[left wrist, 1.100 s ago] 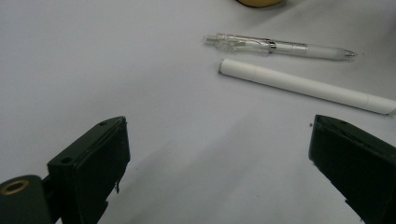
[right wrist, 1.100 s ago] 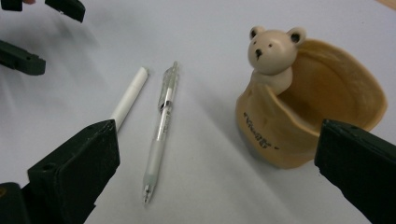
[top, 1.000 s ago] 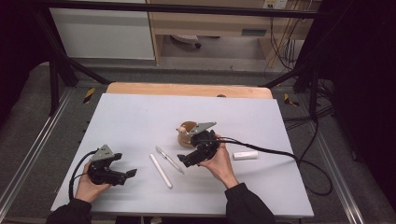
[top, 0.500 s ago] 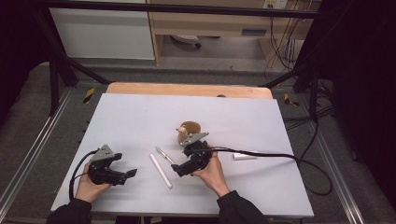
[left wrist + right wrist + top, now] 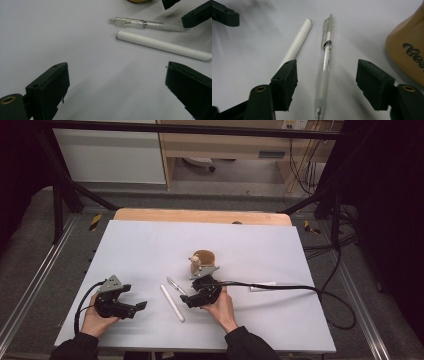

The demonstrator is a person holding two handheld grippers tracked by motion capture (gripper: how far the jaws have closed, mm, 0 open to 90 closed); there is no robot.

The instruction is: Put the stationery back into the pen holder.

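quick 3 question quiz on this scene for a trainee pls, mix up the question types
1. True or false: the clear pen lies between the right gripper's jaws, and the pads are not yet touching it.
2. Which thing lies right beside the clear pen on the table? A) a white pen B) a spoon C) a battery
3. Fill in: the left gripper is ____, with nothing between its jaws.

Key: 1 true; 2 A; 3 open. The right gripper's jaws have just been closing around the clear pen, but a gap shows on each side in the right gripper view. The tan cup stands just beyond.
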